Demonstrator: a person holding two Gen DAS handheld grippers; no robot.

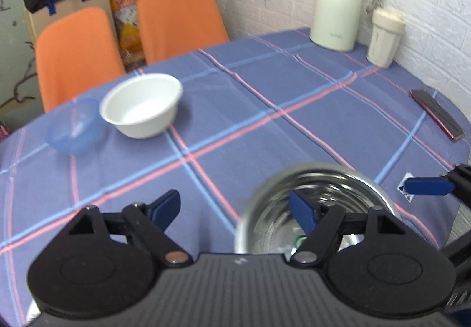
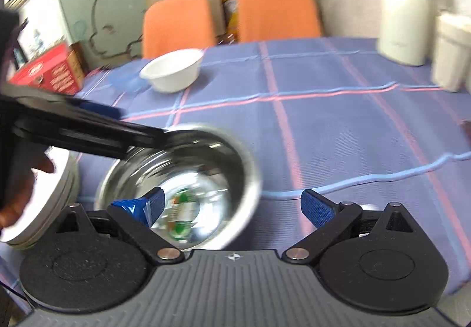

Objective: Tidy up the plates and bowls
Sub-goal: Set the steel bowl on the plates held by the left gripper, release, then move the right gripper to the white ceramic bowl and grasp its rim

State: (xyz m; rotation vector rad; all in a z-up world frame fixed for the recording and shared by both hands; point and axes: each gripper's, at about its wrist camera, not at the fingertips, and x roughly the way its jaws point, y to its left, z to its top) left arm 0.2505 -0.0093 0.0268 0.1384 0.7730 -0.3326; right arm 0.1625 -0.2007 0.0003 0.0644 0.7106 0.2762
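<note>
**Steel bowl awaits its place on a checked tablecloth**

A round table [image 1: 294,85] under a blue cloth crossed with pink and pale-blue lines stood against a white brick wall [image 1: 412,3], two orange chairs [image 1: 179,18] drawn up at its far side. A cream thermos jug [image 1: 338,3] and a lidded cup [image 1: 385,35] sat near the wall, a dark phone [image 1: 435,113] near the right edge.

The steel bowl [image 2: 182,182] lay on the cloth nearest the camera. The left gripper [image 1: 235,209] was spread wide, one blue finger reaching over the bowl's rim, the other outside it; nothing was pinched. The right gripper [image 2: 232,206] stood spread too, one finger over the bowl's near rim, the other clear of it. A stack of pale plates [image 2: 56,197] lay just beside the bowl on its left. Well apart, at the far side, a white bowl [image 1: 141,106] sat touching or nearly touching a translucent blue bowl [image 1: 73,127].

The step appeared to be taking hold of the steel bowl. Done well, one gripper would close squarely across the thin wall, deep enough that the slick metal could not twist, then lift it level toward the other bowls.
</note>
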